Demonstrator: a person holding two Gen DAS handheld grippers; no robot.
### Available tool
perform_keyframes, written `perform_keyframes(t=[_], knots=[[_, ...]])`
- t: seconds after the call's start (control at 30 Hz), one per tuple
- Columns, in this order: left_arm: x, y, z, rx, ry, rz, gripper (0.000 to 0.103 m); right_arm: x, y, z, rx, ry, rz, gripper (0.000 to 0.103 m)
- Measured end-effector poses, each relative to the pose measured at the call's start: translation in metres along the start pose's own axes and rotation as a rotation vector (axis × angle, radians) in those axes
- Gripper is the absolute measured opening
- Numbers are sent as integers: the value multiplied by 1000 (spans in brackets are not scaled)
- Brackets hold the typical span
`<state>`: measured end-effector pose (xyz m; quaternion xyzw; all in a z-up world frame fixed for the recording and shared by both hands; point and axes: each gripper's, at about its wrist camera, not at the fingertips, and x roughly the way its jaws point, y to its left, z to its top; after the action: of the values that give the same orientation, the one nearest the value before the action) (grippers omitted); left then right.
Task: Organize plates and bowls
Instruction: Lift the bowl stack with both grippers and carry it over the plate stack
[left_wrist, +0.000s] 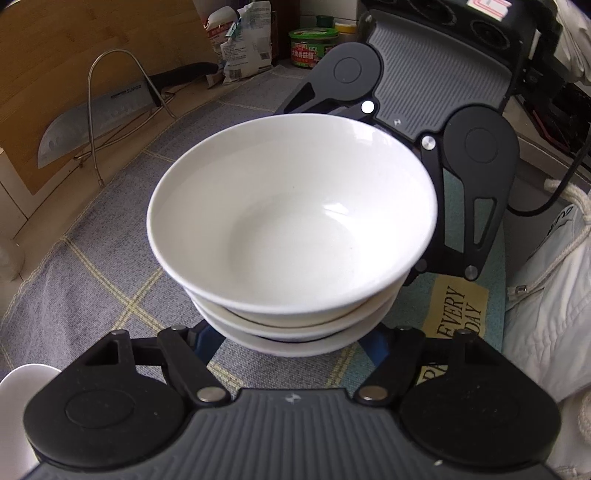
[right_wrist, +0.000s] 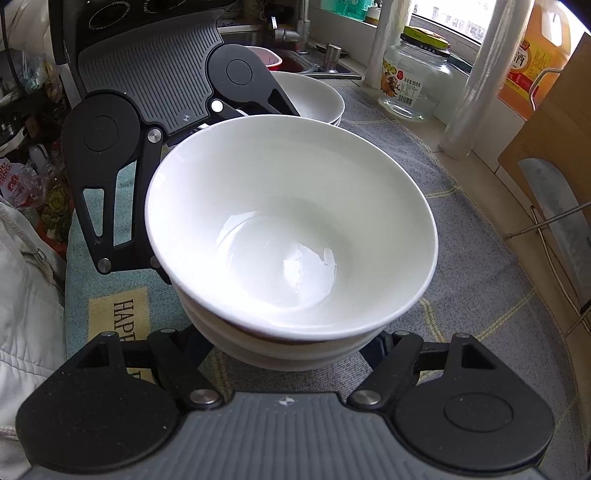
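Bowl stack (left_wrist: 291, 236) on worktop (left_wrist: 110, 266), left gripper (left_wrist: 291, 343) and right gripper (right_wrist: 291, 347) each pinching stack base from opposite sides, likely sharing weight for lift.

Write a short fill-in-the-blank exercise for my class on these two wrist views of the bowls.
1. The stack of bowls is coloured ____.
2. The stack counts ____ bowls.
3. Left gripper and right gripper hold the stack from ____ sides.
4. The cleaver leans against a wooden ____.

Missing words: white; three; opposite; board
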<state>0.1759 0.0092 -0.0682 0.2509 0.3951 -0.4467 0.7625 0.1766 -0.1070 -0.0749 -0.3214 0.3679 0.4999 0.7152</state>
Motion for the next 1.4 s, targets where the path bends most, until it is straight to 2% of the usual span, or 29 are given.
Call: perform_keyframes(t=[0.23,0.57,0.97,1.4], knots=[[-22,2,-5,-21,-23,34,75,-8,4,20,-37,5,3,83],[-64,18,-33,-64,-45,121,75,-4,20,67,-134,-14,-5,83],[-105,49,-82,-135,-51,218,75,29,33,133,-249,-34,19,83],[-113,88,-117,-173,-41,260,75,68,28,180,-297,-24,33,83]])
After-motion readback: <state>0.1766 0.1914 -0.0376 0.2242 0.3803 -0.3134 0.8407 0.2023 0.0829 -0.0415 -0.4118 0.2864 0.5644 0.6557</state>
